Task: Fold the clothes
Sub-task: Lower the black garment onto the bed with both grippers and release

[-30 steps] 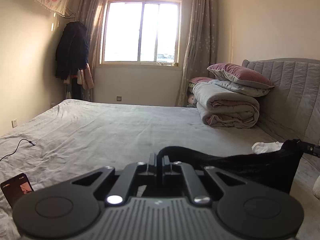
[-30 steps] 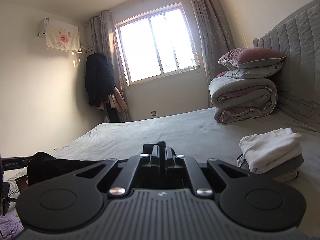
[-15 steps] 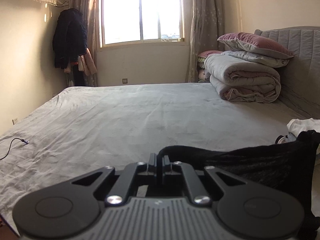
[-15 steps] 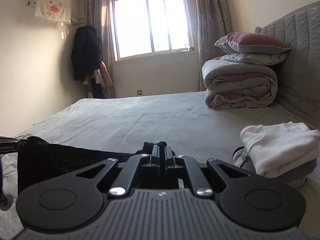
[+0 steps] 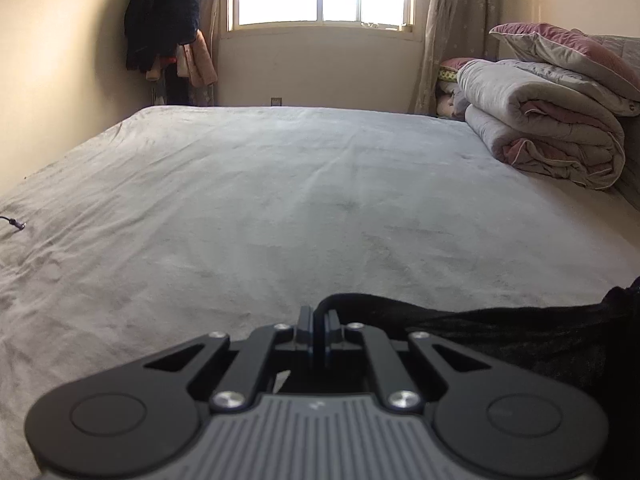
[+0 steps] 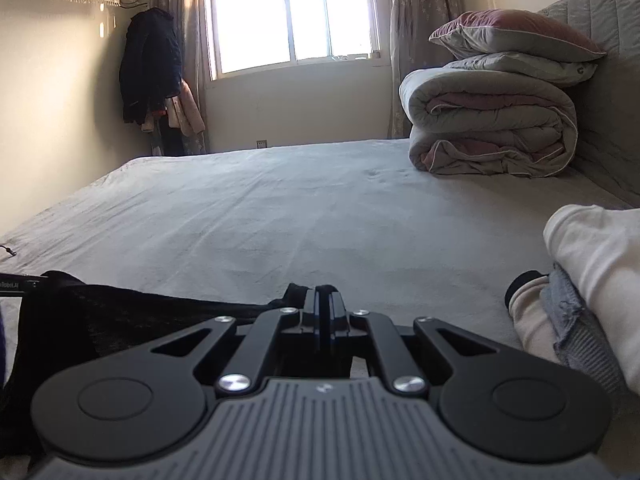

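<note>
A black garment (image 5: 520,336) is stretched between my two grippers, low over the grey bed (image 5: 304,200). My left gripper (image 5: 318,312) is shut on its left top edge; the cloth runs off to the right. My right gripper (image 6: 325,294) is shut on the other top edge, and the black garment (image 6: 120,312) runs left toward the left gripper's tip at the frame edge. The lower part of the garment is hidden behind the gripper bodies.
A stack of folded white and grey clothes (image 6: 588,280) lies close on the right. A rolled quilt with pillows (image 6: 492,128) sits against the grey headboard (image 6: 612,92). A cable end (image 5: 16,224) lies at the left. Coats (image 6: 152,68) hang by the window.
Both grippers have lowered and moved forward over the bed with the black garment held between them. The phone at the left has left the view and the folded stack looms closer.
</note>
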Motion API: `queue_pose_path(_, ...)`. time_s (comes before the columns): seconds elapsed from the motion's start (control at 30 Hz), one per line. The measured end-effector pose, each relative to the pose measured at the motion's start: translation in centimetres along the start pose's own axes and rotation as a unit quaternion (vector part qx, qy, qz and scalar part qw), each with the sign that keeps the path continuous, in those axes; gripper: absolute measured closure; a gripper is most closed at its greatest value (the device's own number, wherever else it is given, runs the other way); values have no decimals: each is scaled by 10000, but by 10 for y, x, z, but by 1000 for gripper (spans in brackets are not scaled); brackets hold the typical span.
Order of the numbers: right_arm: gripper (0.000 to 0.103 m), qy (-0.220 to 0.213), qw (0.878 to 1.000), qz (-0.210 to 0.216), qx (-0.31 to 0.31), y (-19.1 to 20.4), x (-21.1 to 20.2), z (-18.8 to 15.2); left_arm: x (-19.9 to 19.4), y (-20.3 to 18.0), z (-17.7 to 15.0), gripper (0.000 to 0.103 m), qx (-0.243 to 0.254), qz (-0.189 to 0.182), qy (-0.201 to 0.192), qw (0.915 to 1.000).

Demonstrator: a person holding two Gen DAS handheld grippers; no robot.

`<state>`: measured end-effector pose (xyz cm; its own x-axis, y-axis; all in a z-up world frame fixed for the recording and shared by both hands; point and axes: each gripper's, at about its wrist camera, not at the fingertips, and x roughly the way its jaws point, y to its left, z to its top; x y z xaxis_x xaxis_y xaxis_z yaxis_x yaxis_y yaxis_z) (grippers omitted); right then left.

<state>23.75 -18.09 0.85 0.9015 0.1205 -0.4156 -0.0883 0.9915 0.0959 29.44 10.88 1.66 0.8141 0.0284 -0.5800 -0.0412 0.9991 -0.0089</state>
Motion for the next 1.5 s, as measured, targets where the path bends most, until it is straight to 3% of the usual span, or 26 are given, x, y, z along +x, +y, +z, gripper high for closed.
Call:
queue_pose_path(0.27,93,464,9985,306,27,-3,22,-18,24,-12,-16,95,38,66,110,9999)
queue_pose_path(0.4,87,738,9954,544,291,-9,18,-18,20,-12,-19,76,-10,83,272,9996)
queue_pose_path(0.43,84,774,9948,577,312,-9,13,-17,17,-13,-19,73,-13,56,305,9995)
queue_pose_path(0.5,60,822,9941,631,320,-9,4,-16,8,-14,-18,66,30,6,319,9995)
queue_pose_path(0.7,60,896,9931,710,259,-11,-30,-13,-30,-15,-23,56,79,-74,306,9995)
queue_pose_path(1.13,60,887,9933,720,150,3,-113,-15,-115,-25,-57,53,316,-237,359,9986)
queue_pose_path(1.5,59,912,9928,764,136,12,-172,-39,-168,-26,-104,51,482,-453,505,9965)
